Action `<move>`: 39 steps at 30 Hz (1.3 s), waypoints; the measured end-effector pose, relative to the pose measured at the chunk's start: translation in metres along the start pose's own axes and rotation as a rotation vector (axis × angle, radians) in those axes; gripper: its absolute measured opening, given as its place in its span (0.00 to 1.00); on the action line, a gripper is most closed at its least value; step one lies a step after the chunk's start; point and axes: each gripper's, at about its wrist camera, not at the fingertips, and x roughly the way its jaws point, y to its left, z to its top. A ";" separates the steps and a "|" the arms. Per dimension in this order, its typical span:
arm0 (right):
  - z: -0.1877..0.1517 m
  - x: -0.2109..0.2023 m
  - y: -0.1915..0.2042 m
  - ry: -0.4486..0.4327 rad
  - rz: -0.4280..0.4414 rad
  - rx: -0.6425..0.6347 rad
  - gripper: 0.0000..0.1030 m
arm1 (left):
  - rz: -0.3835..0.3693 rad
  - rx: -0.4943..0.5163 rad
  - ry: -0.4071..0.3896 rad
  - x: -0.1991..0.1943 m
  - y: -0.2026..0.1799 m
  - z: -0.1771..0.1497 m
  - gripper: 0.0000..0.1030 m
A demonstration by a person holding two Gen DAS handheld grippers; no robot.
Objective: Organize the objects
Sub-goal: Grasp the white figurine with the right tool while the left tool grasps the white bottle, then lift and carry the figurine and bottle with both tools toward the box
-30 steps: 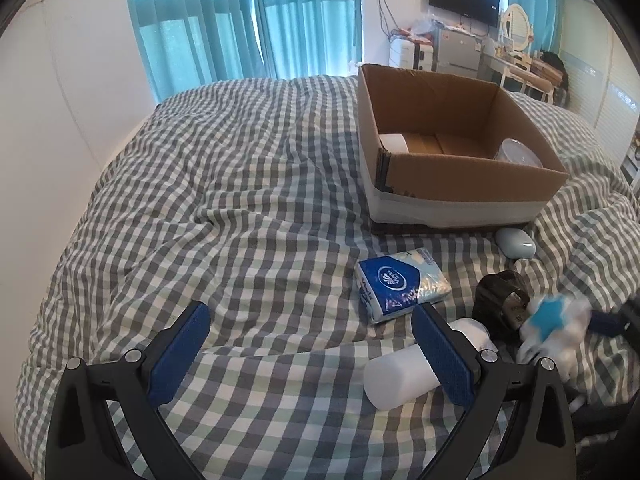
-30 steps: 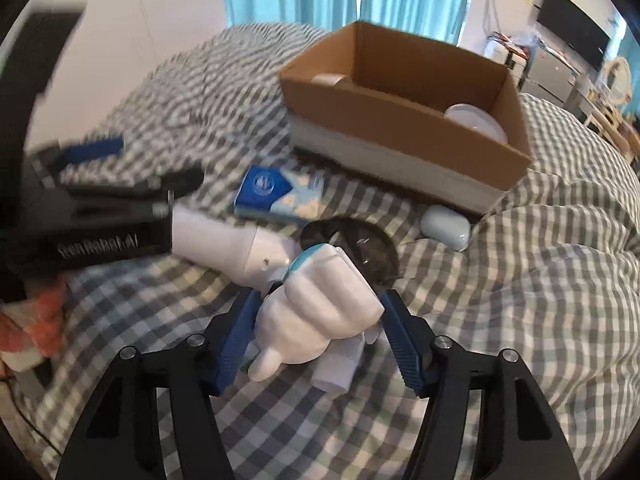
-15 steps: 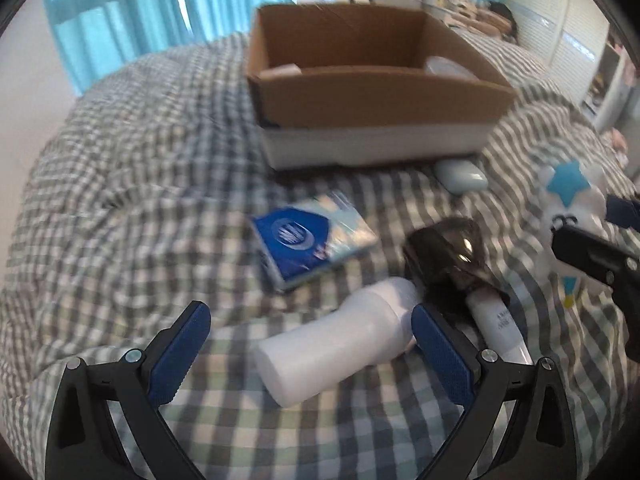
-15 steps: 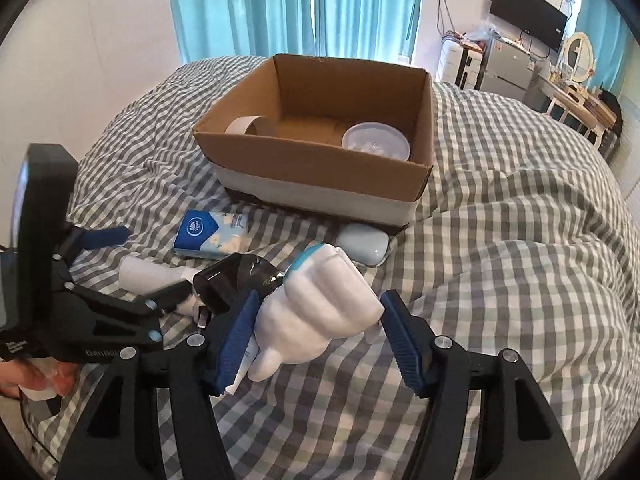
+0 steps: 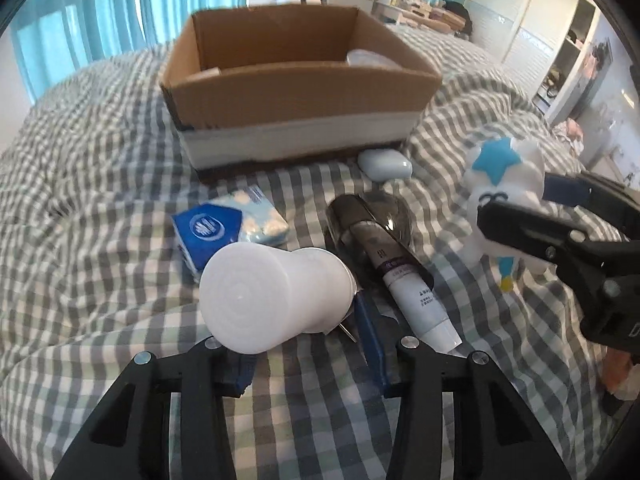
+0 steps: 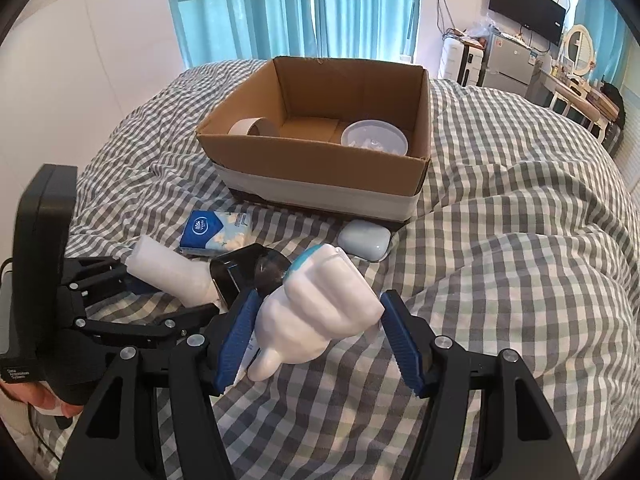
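My left gripper (image 5: 304, 336) is shut on a white plastic bottle (image 5: 272, 292) and holds it just above the checked bedspread; the bottle also shows in the right wrist view (image 6: 168, 270). My right gripper (image 6: 320, 332) is shut on a white toy figure with a blue star (image 6: 320, 304), held above the bed; the toy also shows in the left wrist view (image 5: 506, 196). An open cardboard box (image 6: 320, 176) stands ahead, holding a tape roll (image 6: 250, 126) and a clear lidded tub (image 6: 374, 138).
On the bed before the box (image 5: 296, 92) lie a blue tissue pack (image 5: 224, 228), a dark tube with a white end (image 5: 396, 264), a black round object (image 5: 384, 216) and a pale blue case (image 5: 384, 164). Furniture stands at the far right.
My left gripper has closed on the white bottle and lifted its end. My right gripper has carried the toy higher and back from the pile.
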 end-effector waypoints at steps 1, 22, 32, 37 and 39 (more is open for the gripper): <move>-0.001 -0.001 0.001 -0.002 -0.002 -0.002 0.61 | 0.009 -0.006 -0.014 -0.005 0.001 0.001 0.44; 0.001 -0.068 0.017 -0.117 -0.060 -0.053 0.61 | 0.160 -0.023 -0.221 -0.096 -0.006 0.008 0.44; 0.022 -0.098 0.017 -0.178 -0.088 -0.078 0.61 | 0.156 -0.032 -0.303 -0.132 -0.007 0.040 0.44; 0.043 -0.105 0.016 -0.206 -0.090 -0.094 0.61 | 0.183 -0.013 -0.335 -0.142 -0.008 0.062 0.44; 0.054 -0.105 0.013 -0.213 -0.082 -0.091 0.61 | 0.195 -0.008 -0.344 -0.142 -0.008 0.074 0.44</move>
